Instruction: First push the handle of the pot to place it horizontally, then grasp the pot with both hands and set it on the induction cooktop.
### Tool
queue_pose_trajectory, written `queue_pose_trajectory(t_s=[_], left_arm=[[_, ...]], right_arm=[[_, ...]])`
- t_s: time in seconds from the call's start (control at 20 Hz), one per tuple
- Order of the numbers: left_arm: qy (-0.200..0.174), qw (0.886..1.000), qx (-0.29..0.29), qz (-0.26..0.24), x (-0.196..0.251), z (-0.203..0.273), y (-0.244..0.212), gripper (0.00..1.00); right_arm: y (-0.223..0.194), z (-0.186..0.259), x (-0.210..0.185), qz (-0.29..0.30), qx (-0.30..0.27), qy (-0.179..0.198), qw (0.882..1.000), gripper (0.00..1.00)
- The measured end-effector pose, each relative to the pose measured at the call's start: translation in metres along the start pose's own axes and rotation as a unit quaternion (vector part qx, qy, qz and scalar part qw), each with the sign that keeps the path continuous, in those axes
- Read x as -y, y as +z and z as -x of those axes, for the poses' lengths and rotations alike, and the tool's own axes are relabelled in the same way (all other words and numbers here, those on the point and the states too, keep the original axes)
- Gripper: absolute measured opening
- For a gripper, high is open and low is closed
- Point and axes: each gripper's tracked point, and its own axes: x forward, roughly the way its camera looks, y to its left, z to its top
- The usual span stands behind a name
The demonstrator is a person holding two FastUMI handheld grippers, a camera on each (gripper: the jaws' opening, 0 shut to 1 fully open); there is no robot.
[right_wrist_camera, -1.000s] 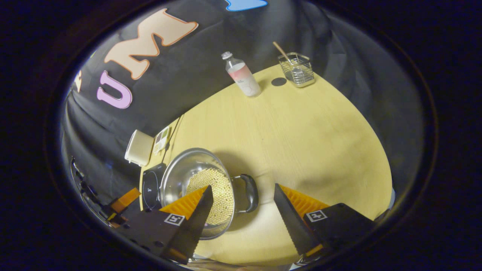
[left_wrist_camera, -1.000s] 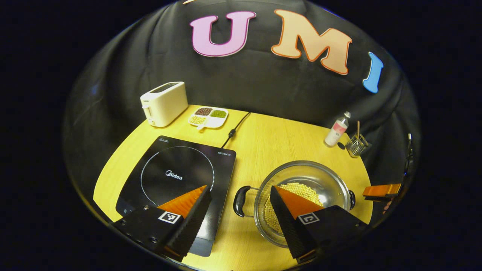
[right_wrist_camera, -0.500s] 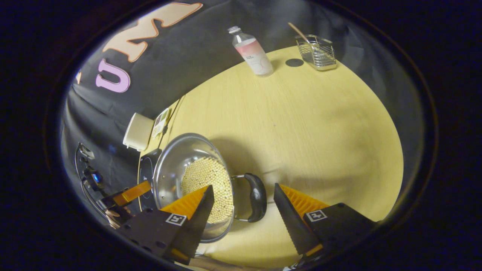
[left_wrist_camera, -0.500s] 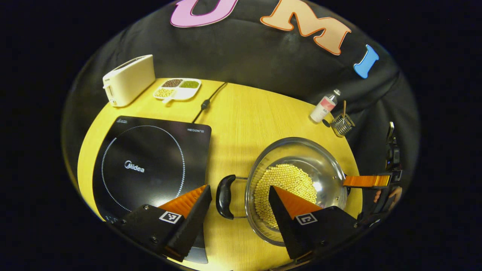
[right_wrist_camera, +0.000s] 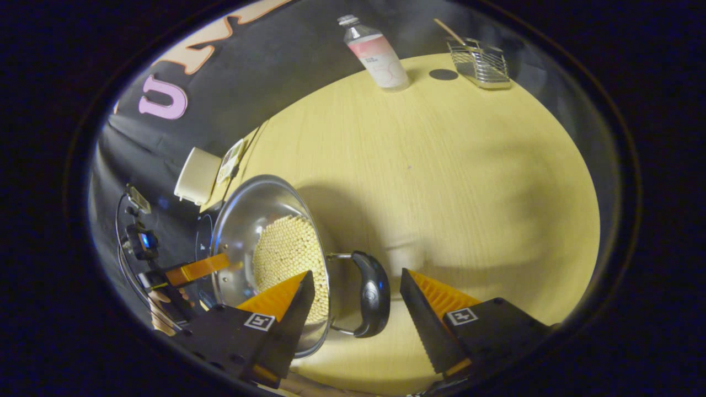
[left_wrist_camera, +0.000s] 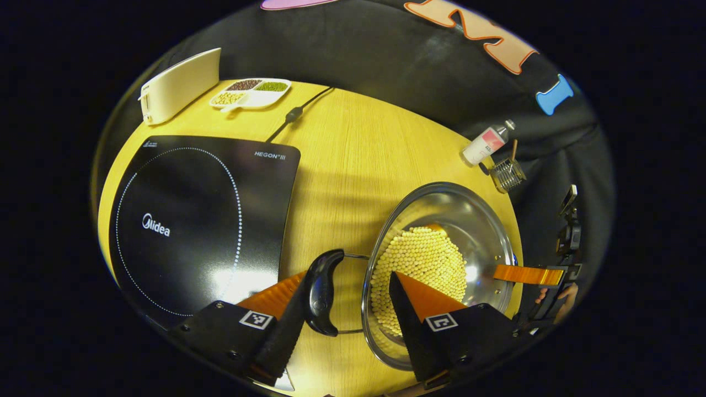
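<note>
You have moved both grippers closer, left gripper fingers wide around one black handle, right gripper fingers wide around the other handle, pot resting on the table.

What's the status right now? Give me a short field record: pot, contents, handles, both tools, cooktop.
pot: round steel pot on the yellow wooden table, beside the cooktop
contents: pale yellow beans
handles: black pot handle between the left tool's fingers; opposite black handle between the right tool's fingers
left tool: open, straddling its handle
right tool: open, straddling its handle
cooktop: flat black induction cooktop, nothing on it
</note>
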Motion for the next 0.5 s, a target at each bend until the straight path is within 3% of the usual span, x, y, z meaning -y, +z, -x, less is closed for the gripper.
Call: queue_pose_trajectory(t_s=[0.05,0.1,0.15,0.2,0.25,0.3,0.4,0.5], left_arm=[[0.000,1.000,0.001,-0.003,-0.001,-0.001,0.002,0.90],[0.002,1.000,0.000,-0.006,-0.001,-0.001,0.002,0.83],[0.006,1.000,-0.004,-0.007,-0.004,-0.001,0.001,0.87],[0.010,1.000,-0.007,-0.009,-0.007,-0.001,-0.001,0.78],[0.015,1.000,-0.009,-0.012,-0.010,-0.001,-0.001,0.70],[0.018,1.000,-0.013,-0.012,-0.012,0.001,-0.002,0.74],[0.018,1.000,-0.014,-0.009,-0.011,0.000,-0.004,0.60],[0.020,1.000,-0.018,-0.004,-0.010,0.002,-0.007,0.59]], right_arm=[[-0.003,0.000,-0.001,0.004,-0.004,0.000,1.000,0.69],[-0.006,-0.003,-0.003,0.008,-0.010,0.003,1.000,0.65],[-0.008,-0.005,-0.005,0.012,-0.014,0.004,1.000,0.65],[-0.009,-0.008,-0.005,0.019,-0.013,0.001,1.000,0.75],[-0.007,-0.010,0.000,0.028,-0.004,-0.010,1.000,0.65],[-0.005,-0.011,0.004,0.032,-0.005,-0.014,0.999,0.63],[-0.007,-0.006,0.003,0.028,-0.009,-0.011,1.000,0.55],[-0.007,-0.007,0.005,0.039,0.005,-0.019,0.999,0.54]])
